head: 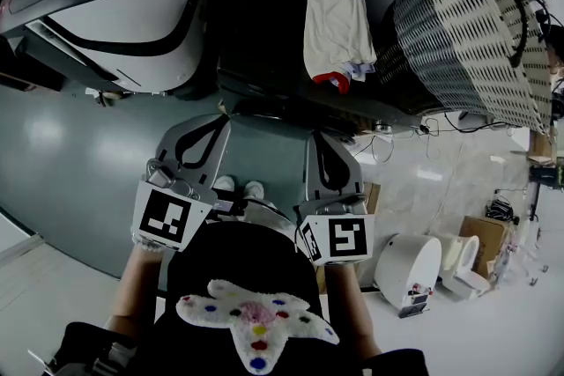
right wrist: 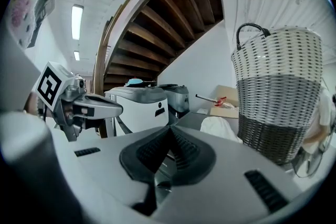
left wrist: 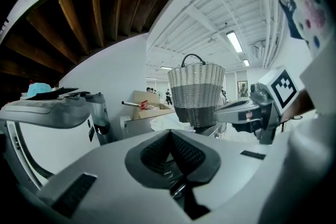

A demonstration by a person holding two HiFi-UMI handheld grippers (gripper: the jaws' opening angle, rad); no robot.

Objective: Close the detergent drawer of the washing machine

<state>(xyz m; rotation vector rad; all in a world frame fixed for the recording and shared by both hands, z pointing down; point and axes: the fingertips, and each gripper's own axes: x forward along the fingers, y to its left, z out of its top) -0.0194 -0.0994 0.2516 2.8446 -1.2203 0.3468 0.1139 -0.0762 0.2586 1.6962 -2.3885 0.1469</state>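
Head view: left gripper and right gripper side by side, low and near, fingers pressed together, pinching nothing. Far off to the left: big white washing machine with a black stripe, closer to the left gripper. Cannot pick out its detergent drawer.

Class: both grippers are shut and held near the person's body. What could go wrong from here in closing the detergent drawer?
1. No view clearly shows the drawer, so the left gripper or right gripper may push the wrong part.
2. The white cloth lies ahead of the right gripper and could snag.
3. The basket stands beside the cloth; a wide swing might knock it.
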